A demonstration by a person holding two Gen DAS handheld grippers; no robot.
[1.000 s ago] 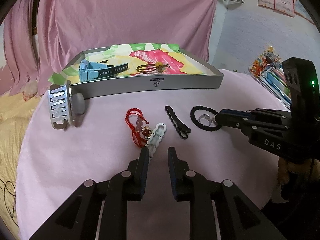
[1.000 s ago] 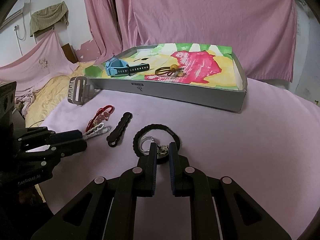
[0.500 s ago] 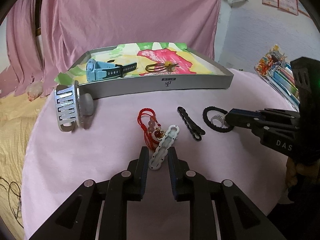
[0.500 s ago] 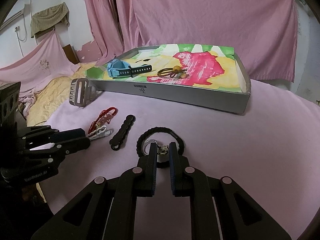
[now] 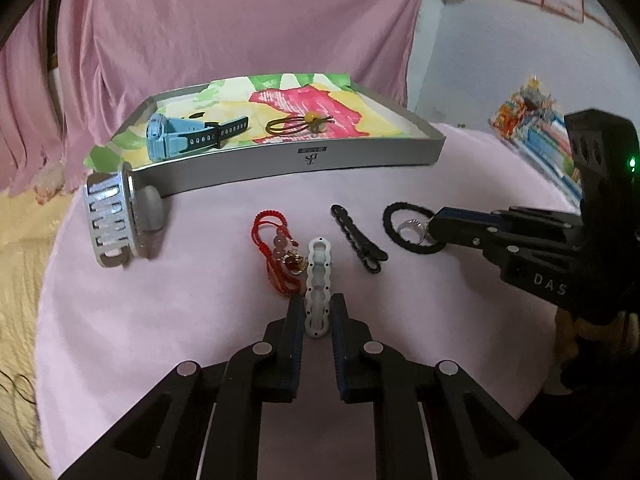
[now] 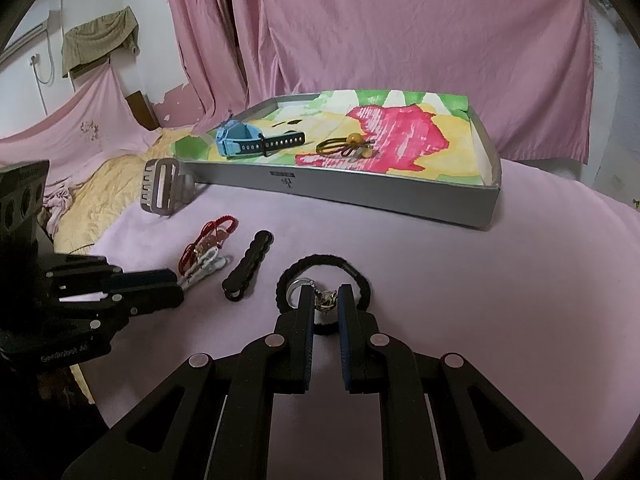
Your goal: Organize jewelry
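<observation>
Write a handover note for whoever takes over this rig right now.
Left gripper: jaws open around the white clip, not clamped.
Right gripper: jaws open over the black hair tie and its ring charm.
Done: blue watch and brown hair tie lie in the tray.
Left on the pink cloth: white clip, red bracelet, black clip, black hair tie, silver claw clip.

Two hair clips [image 5: 318, 288] (maybe more), one watch [image 5: 188, 140].

Near the tray [image 6: 452, 208], the right gripper [image 6: 323, 300] hides part of the black hair tie [image 6: 320, 266]; its charm is too small to identify.
</observation>
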